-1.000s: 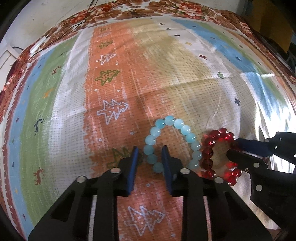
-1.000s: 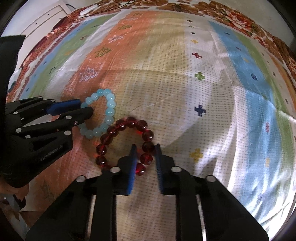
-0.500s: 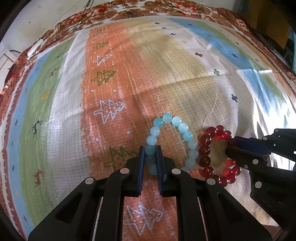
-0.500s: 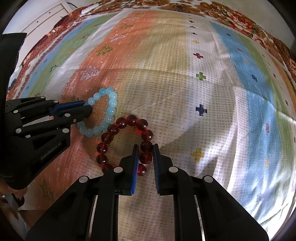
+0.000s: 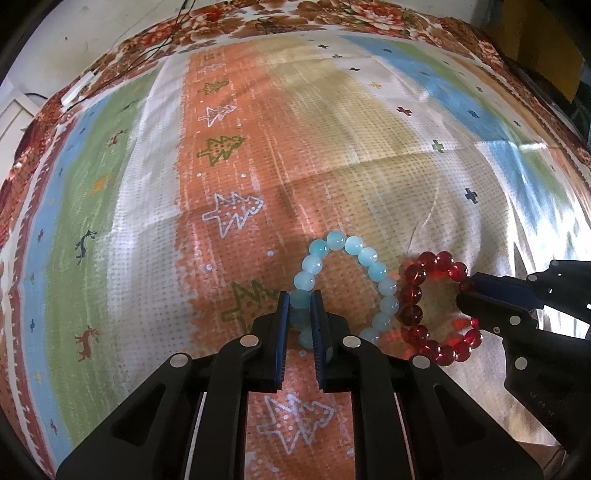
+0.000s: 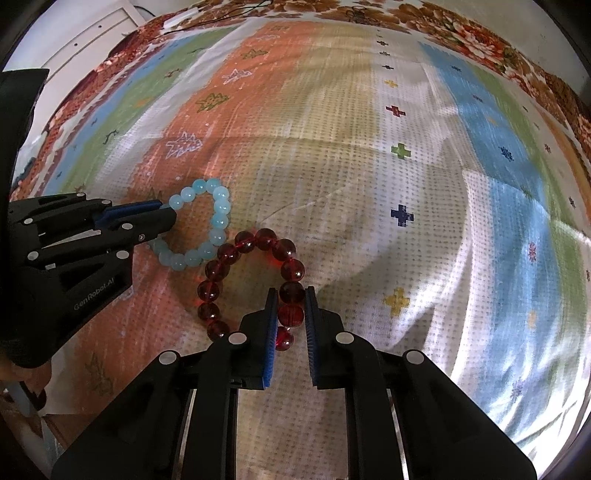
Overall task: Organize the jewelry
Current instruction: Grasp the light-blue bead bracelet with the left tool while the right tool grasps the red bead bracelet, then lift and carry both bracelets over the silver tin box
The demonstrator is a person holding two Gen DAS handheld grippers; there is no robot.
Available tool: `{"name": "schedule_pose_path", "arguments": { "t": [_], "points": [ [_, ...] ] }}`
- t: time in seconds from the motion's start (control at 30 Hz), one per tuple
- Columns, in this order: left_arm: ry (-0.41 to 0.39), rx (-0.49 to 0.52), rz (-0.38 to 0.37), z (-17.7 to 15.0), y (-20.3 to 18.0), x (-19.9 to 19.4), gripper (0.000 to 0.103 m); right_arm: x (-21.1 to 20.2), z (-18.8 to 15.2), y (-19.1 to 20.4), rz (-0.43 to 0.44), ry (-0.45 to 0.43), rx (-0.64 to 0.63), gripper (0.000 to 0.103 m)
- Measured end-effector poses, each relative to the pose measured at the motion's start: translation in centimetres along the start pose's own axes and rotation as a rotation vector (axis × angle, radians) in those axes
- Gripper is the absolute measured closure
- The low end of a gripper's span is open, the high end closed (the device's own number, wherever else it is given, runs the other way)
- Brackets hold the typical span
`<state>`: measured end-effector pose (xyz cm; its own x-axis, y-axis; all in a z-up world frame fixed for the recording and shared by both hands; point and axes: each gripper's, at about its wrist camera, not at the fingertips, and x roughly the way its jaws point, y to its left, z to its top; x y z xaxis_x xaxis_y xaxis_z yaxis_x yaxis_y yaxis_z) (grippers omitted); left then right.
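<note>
A light blue bead bracelet (image 5: 369, 258) lies on the patterned cloth, touching a dark red bead bracelet (image 5: 413, 291) to its right. My left gripper (image 5: 300, 299) is shut on the blue bracelet's near-left beads. It also shows in the right wrist view (image 6: 162, 216) beside the blue bracelet (image 6: 218, 221). My right gripper (image 6: 289, 295) is shut on the red bracelet (image 6: 229, 254), with beads pinched between its blue pads. It shows at the right in the left wrist view (image 5: 467, 291).
A colourful striped cloth (image 5: 258, 147) with tree and cross motifs covers the surface, with wrinkles at the right (image 6: 480, 258). A floral border (image 5: 332, 14) runs along the far edge. A white cabinet (image 6: 96, 37) stands at far left.
Both grippers closed from open: the left onto the blue bracelet, the right onto the red bracelet. The bracelets have shifted slightly in the views.
</note>
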<state>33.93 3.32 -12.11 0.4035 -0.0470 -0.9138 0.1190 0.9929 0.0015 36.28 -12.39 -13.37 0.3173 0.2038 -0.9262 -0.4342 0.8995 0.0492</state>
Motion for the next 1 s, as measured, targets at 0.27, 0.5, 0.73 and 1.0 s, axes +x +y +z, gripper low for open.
{"name": "schedule_pose_path", "arguments": {
  "t": [0.27, 0.5, 0.73, 1.0],
  "points": [
    [-0.027, -0.007, -0.005, 0.1, 0.1, -1.6, 0.092, -1.4, 0.1, 0.4, -0.003, -0.026, -0.011, 0.089],
    [-0.061, -0.025, -0.022, 0.1, 0.2, -3.6, 0.092, -3.1, 0.1, 1.2, -0.005, -0.059, -0.029, 0.093],
    [-0.08, -0.048, -0.019, -0.5, 0.4, -4.9, 0.092, -4.5, 0.1, 1.8, 0.01, -0.088, -0.034, 0.095],
    [-0.106, -0.063, -0.029, -0.6, 0.2, -6.4, 0.092, -4.7, -0.2, 1.7, 0.021, -0.084, -0.024, 0.097]
  ]
}}
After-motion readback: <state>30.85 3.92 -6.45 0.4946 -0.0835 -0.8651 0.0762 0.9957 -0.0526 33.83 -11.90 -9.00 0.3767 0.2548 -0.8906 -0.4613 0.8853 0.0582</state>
